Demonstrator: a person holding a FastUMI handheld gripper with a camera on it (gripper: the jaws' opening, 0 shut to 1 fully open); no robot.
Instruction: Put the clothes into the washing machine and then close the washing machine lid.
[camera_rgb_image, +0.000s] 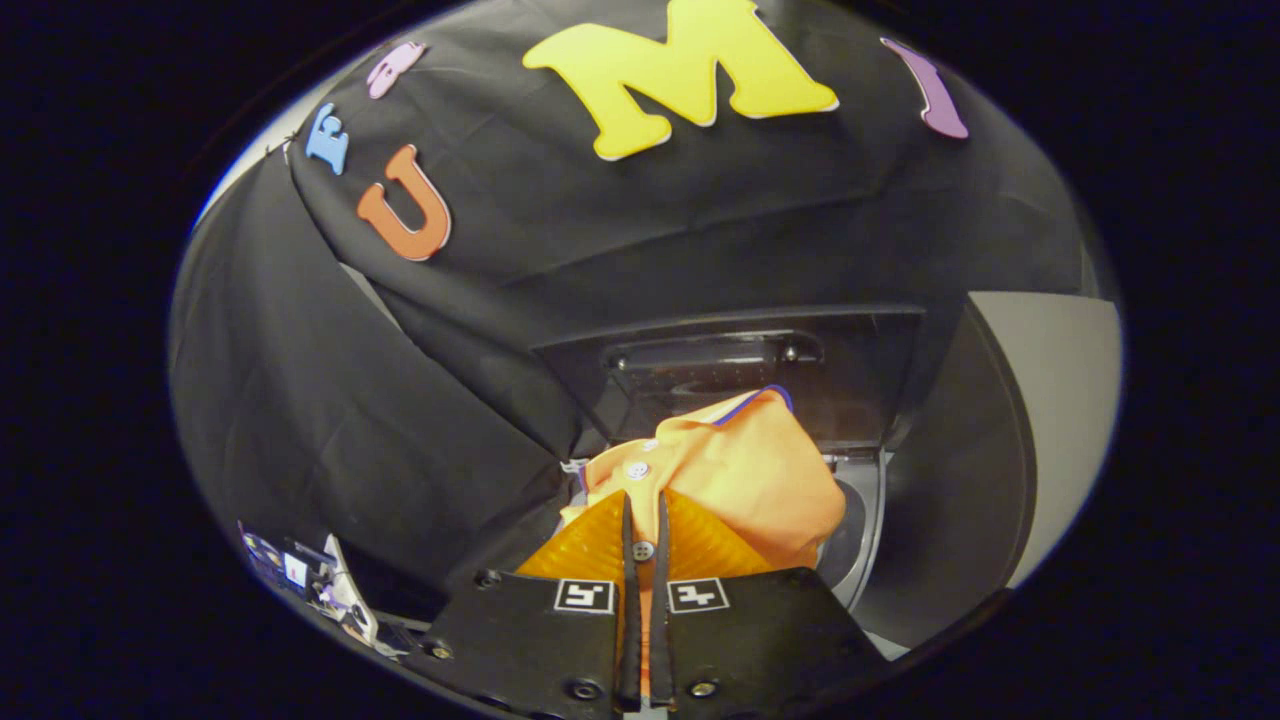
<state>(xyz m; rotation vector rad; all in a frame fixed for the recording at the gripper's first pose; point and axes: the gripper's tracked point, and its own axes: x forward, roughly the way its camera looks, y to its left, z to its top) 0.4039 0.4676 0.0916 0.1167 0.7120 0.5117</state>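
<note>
Orange shirt, bunched, collar end rising away from the gripper, whose fingers are pinching its buttoned placket, hanging before the washing machine opening with lid standing raised beyond.

The orange shirt, pinched between the tool fingers, hides most of the washing machine opening beyond them, so its drum cannot be made out. The raised lid is partly covered by the shirt's collar. Small clutter left of the tool is too distorted to identify.
</note>
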